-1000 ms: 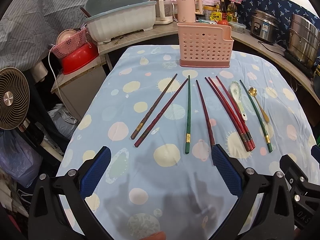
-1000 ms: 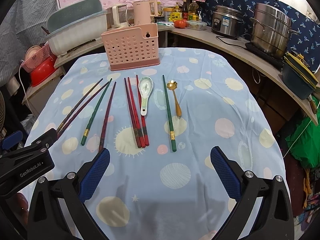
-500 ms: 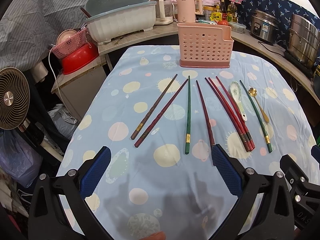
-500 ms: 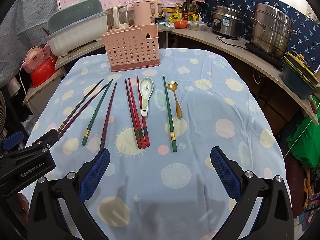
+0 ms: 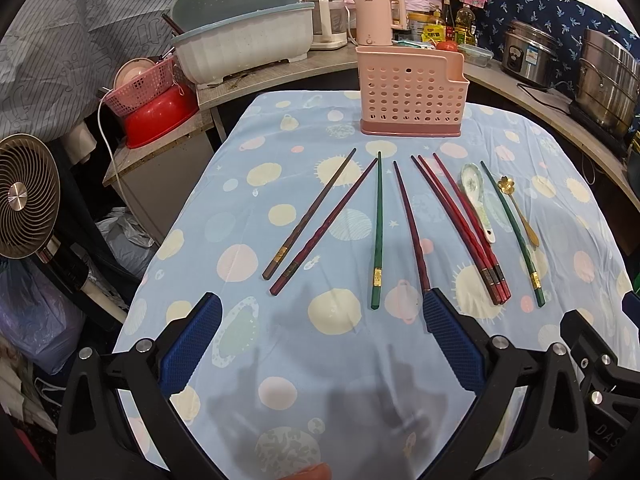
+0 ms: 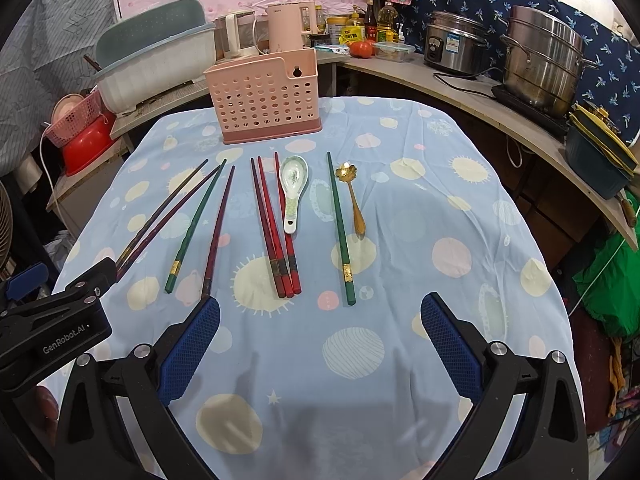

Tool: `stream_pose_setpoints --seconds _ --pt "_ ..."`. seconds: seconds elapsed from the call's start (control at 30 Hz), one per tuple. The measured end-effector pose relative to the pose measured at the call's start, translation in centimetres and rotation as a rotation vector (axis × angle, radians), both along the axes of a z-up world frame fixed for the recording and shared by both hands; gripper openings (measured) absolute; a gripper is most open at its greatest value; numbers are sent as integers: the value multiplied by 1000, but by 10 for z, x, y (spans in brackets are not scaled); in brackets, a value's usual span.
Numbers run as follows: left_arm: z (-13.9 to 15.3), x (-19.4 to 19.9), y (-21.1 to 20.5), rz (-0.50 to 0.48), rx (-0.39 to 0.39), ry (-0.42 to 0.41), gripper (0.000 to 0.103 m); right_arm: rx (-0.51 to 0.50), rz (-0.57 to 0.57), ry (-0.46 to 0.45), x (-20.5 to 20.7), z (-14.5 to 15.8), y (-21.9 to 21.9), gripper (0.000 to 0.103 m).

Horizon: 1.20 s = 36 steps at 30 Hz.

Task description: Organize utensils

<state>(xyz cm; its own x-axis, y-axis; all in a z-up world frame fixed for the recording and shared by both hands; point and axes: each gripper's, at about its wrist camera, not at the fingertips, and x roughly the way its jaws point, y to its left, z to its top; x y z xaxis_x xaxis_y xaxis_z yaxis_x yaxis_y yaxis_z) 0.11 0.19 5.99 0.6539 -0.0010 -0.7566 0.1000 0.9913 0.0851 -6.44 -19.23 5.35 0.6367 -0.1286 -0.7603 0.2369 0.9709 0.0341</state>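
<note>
Several chopsticks lie in a row on the blue dotted tablecloth (image 5: 320, 360): two dark brown ones (image 5: 310, 216) at the left, a green one (image 5: 377, 232), a maroon one (image 5: 410, 220), three red ones (image 5: 460, 228) and another green one (image 5: 512, 232). A white ceramic spoon (image 6: 294, 188) and a gold flower spoon (image 6: 354, 200) lie among them. A pink perforated utensil holder (image 5: 412, 92) stands upright behind them. My left gripper (image 5: 320, 340) and right gripper (image 6: 316, 340) are open and empty, near the table's front edge, short of the utensils.
A counter (image 6: 460, 84) curves behind and to the right with a kettle (image 6: 286, 30), rice cooker (image 6: 456, 42) and steel pot (image 6: 540, 52). A white dish tub (image 5: 244, 44), a red basin (image 5: 156, 116) and a fan (image 5: 24, 196) stand at the left.
</note>
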Motion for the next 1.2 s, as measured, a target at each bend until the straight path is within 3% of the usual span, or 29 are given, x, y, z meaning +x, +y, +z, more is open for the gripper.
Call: stream_pose_setpoints --seconds 0.33,0.77,0.97,1.07,1.2 --pt "-3 11 6 19 3 2 96 17 -16 17 8 -7 -11 96" --pt "-36 79 62 132 -35 63 96 38 -52 68 45 -33 -40 95" --pt "-55 106 63 110 -17 99 87 49 -62 88 64 -43 -45 91" --pt "-70 116 61 88 -30 145 74 53 -68 93 71 -46 -48 91" --pt "-79 119 57 73 -29 153 73 53 -67 103 78 -50 -49 91"
